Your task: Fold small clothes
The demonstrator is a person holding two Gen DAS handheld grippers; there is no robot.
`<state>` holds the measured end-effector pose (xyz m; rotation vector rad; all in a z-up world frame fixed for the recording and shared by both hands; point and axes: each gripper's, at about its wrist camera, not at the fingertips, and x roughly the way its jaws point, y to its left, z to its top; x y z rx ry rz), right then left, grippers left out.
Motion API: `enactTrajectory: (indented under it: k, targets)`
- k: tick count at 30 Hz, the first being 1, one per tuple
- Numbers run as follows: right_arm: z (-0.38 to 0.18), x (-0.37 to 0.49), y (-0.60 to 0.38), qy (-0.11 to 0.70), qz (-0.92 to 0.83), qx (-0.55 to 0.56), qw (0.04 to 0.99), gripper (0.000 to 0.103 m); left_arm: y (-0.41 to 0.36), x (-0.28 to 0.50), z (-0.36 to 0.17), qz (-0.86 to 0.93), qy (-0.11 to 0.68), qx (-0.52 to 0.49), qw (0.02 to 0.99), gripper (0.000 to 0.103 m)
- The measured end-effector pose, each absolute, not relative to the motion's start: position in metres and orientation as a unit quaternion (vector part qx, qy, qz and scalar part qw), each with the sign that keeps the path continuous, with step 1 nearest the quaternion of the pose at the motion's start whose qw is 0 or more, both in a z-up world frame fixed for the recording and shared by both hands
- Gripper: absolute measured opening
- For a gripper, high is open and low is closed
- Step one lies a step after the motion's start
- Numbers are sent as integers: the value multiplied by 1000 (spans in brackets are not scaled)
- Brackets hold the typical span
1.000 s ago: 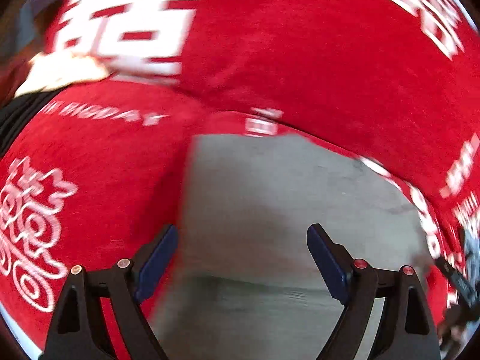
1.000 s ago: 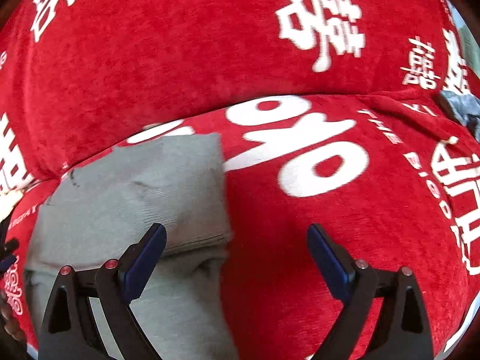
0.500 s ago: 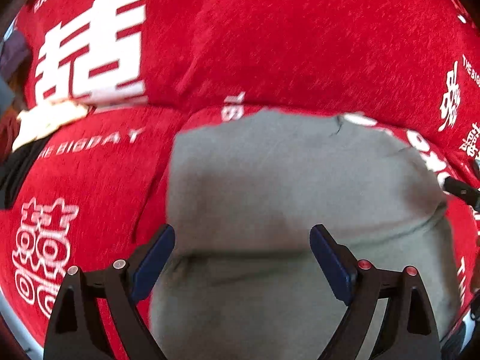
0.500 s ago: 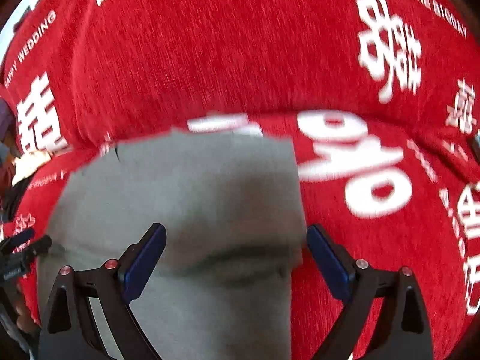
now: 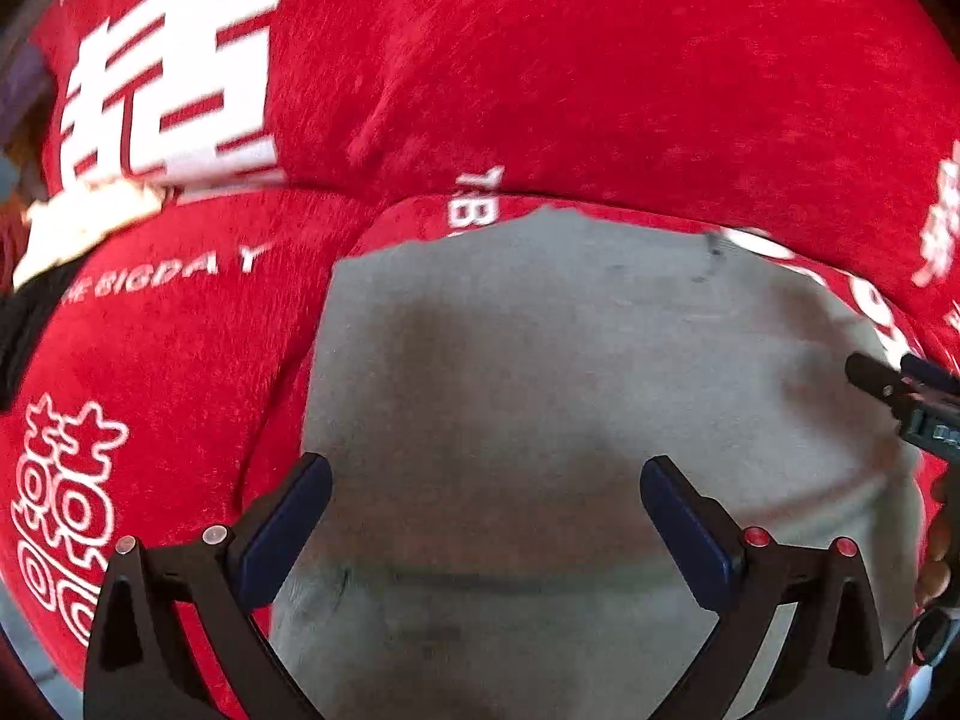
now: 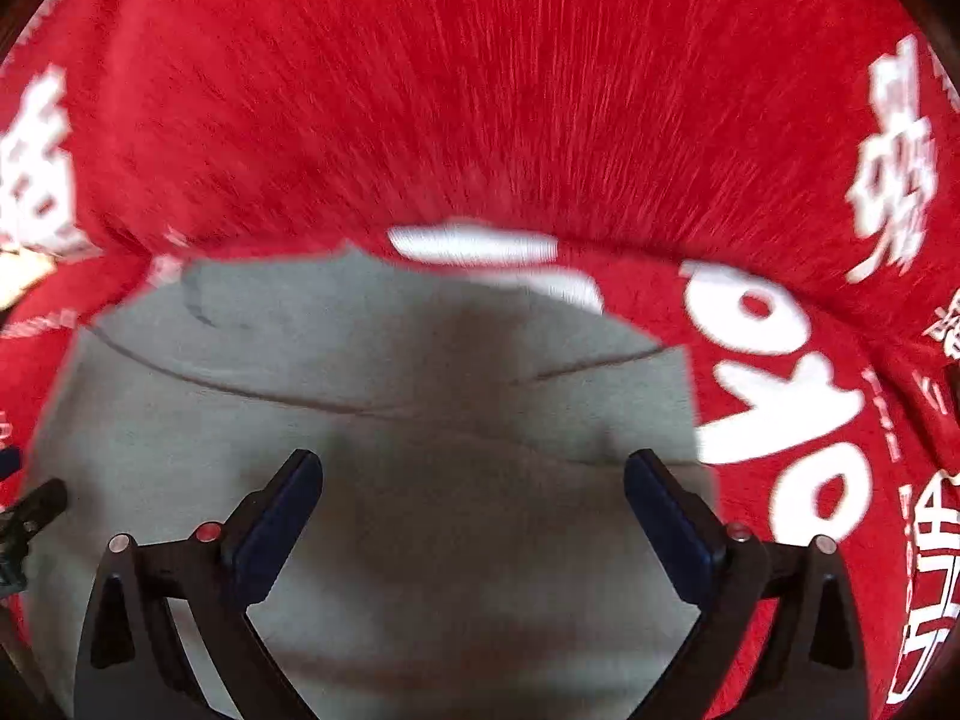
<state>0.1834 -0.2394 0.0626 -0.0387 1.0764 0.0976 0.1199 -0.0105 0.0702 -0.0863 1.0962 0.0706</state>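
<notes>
On the red printed cover lies the grey garment, partly folded. Left gripper, jaws just opened wide, and right gripper, likewise spread, hover above it, gripping nothing.

Garment flat on printed cover, seam behind it

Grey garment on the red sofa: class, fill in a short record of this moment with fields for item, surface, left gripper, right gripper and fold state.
item: grey garment, lying flat, apparently folded
surface: red cover with white lettering, over a sofa seat and backrest
left gripper: open, jaws have just been opening; above the garment, nothing gripped between its fingers
right gripper: open, above the garment, nothing gripped
fold state: a layer edge crosses the cloth in the right wrist view
</notes>
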Motion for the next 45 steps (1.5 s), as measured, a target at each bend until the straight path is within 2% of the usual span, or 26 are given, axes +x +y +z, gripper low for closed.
enactTrajectory:
  k: [3,6,9,12,16,19,23,28,32,37,40,45]
  targets:
    - [65,149,-225,523,83,-6,848,101,-24,103,69,21,516,-23,856,103]
    - [37,132,-207,553,60,-63,829,101,-25,98,44,32,529,2,848,103]
    - [49,108,-218,541,45,-42,839,101,-10,81,51,41,540,-27,840,103]
    - [66,91,-229,517,36,-9,855,101,1,62,63,41,516,-43,854,103]
    - [44,96,-224,573,54,22,817,101,-14,56,58,29,538,-50,841,103]
    - [38,77,-206,566,40,-66,821,101,-24,54,37,31,564,-32,825,103]
    - [43,38,-212,567,52,-47,821,101,-19,22,43,25,554,-36,832,103]
    - [50,-38,-220,542,105,-98,828,102,0,-33,44,5,552,-38,833,103]
    - [46,-99,-235,539,130,-138,821,102,5,-72,41,-14,558,8,830,103]
    - [39,-134,-234,544,126,-192,807,102,36,-100,30,17,590,-45,806,103]
    - [46,-134,-234,544,119,-165,814,102,50,-107,17,7,606,-117,786,103]
    - [51,-122,-230,536,120,-114,828,102,43,-107,14,17,594,-124,795,103]
